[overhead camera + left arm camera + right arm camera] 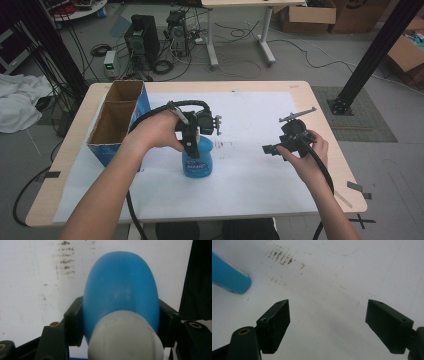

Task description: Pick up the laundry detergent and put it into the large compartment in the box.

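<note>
Gripping from above, the left gripper (192, 145) is clamped on the blue bottle (121, 287).
The bottle is held upright on the white sheet (250, 175), one jaw at each side; the right gripper (327, 322), jaws spread wide, is held beside it, apart.

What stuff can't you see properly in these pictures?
- Blue bottle label: too small and blurred to read in the high view.
- Bottle's base: hidden behind its own body and white cap in the left gripper view.
- Cardboard box inside: in shadow in the high view, so what it holds is unclear.
- Left hand-held gripper fingertips: hard to separate from the bottle in the high view.
- Bottle in the right gripper view: cut off by the left edge.
</note>
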### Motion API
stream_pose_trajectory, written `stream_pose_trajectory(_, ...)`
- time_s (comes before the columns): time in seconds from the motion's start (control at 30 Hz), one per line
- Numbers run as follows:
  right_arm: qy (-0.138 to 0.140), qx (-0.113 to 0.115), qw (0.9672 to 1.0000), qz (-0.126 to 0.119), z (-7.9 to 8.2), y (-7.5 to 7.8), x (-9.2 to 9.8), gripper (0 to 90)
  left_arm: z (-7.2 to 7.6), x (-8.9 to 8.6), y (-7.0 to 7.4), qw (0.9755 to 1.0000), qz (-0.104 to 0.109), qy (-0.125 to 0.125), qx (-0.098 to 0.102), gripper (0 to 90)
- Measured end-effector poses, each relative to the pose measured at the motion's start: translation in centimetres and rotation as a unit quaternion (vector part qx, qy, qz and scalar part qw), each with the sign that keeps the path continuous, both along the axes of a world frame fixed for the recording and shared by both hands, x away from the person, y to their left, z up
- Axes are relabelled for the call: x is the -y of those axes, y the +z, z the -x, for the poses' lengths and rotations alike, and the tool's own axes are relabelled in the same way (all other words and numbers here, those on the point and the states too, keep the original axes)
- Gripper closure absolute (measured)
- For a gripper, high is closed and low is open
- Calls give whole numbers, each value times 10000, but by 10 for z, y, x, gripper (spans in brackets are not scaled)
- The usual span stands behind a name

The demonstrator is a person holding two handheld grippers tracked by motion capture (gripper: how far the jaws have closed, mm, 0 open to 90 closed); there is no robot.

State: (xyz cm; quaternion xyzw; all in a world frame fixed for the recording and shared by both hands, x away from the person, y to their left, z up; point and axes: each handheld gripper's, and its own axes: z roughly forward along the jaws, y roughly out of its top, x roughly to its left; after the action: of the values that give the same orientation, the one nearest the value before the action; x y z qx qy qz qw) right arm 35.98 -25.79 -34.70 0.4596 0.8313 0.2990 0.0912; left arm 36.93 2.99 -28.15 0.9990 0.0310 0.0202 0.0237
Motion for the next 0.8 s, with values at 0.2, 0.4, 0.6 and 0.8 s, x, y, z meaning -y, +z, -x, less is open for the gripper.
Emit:
stream_pose_trajectory(0.2, 12, -3, 10000, -4, 0, 1, 0, 197, 0, 2, 0, 10000, -83, 5, 5, 381)
stream_pose_trajectory(0.4, 13, 10, 10000, -13, 0, 2, 1, 197, -2, 3, 11, 9997, -135, 219, -6, 382)
stream_pose_trajectory(0.6, -10, 27, 10000, -47, 0, 5, 4, 197, -8, 1, 40, 9963, -158, 837, -91, 382)
stream_pose_trajectory(0.8, -9, 54, 9999, -89, 0, 9, 6, 197, -16, -6, 70, 9843, -255, 1732, -245, 382)
